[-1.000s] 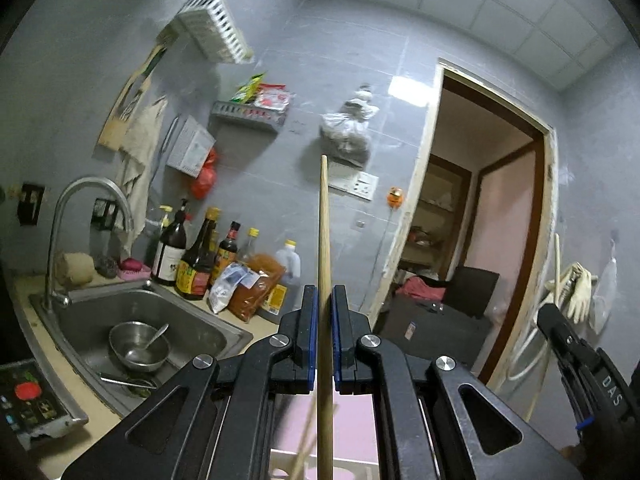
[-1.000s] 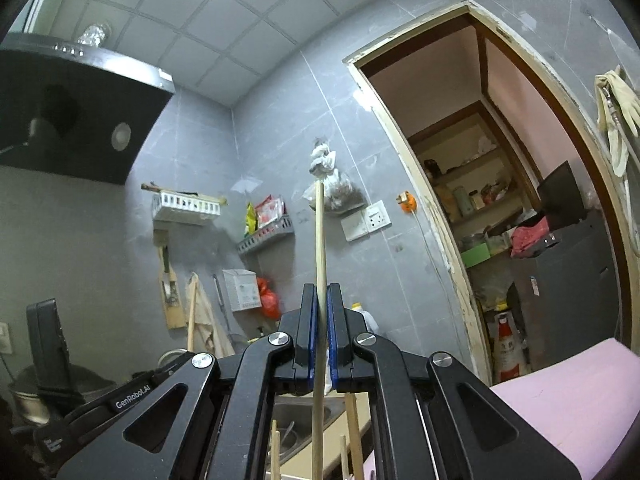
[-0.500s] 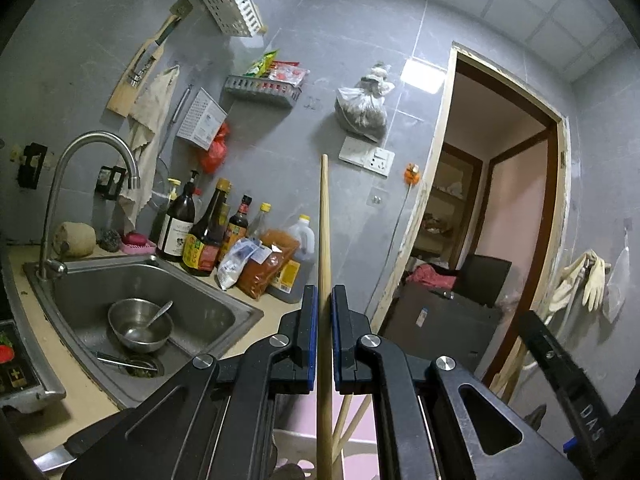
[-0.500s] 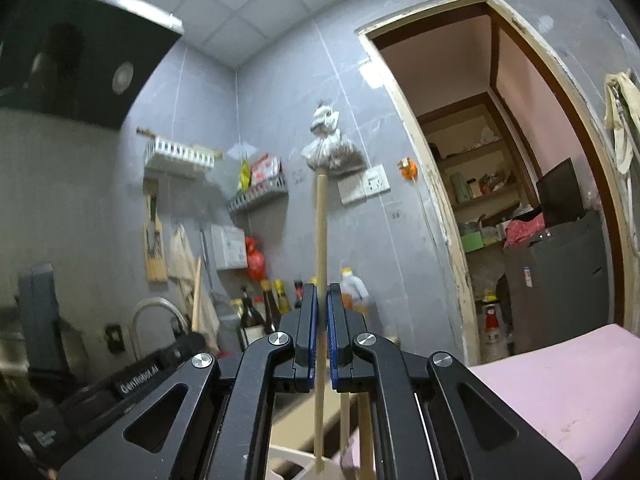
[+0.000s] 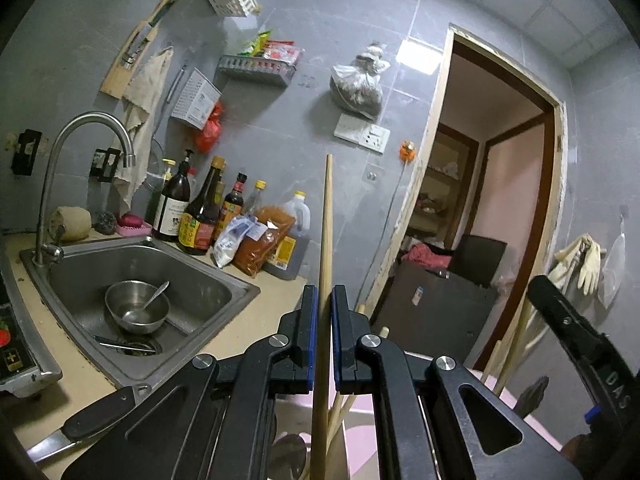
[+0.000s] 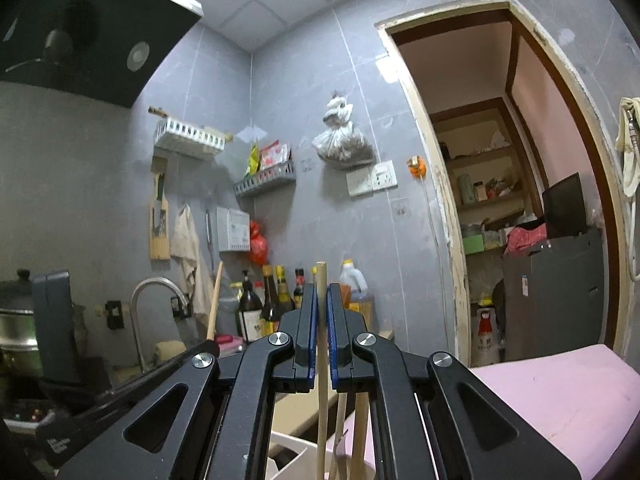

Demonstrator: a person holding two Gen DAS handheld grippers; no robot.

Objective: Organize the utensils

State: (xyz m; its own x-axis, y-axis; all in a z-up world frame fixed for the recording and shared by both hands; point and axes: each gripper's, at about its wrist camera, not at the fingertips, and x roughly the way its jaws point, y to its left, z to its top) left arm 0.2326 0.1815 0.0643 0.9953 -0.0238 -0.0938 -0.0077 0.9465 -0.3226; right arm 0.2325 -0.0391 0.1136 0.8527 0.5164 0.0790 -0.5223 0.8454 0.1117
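My left gripper [image 5: 323, 304] is shut on a wooden chopstick [image 5: 326, 232] that stands upright between the blue pads. Its lower end reaches down among other chopsticks [image 5: 340, 412] in a white holder below. My right gripper [image 6: 322, 300] is shut on another wooden chopstick [image 6: 321, 380], whose top barely clears the fingertips. More chopsticks [image 6: 360, 416] stand in the white holder [image 6: 288, 452] beneath it. The right gripper also shows at the right edge of the left wrist view [image 5: 576, 344].
A steel sink [image 5: 192, 280] with a bowl [image 5: 136, 306] and spoon lies left, with a tap [image 5: 80, 152] and sauce bottles [image 5: 200, 216] behind. A knife [image 5: 92, 420] lies on the counter. A pink surface [image 6: 560, 392] is at right, beside a doorway [image 6: 512, 200].
Both grippers have tilted and lowered toward the holder. The right chopstick has slid down through the jaws, so much less of it stands above the fingertips.
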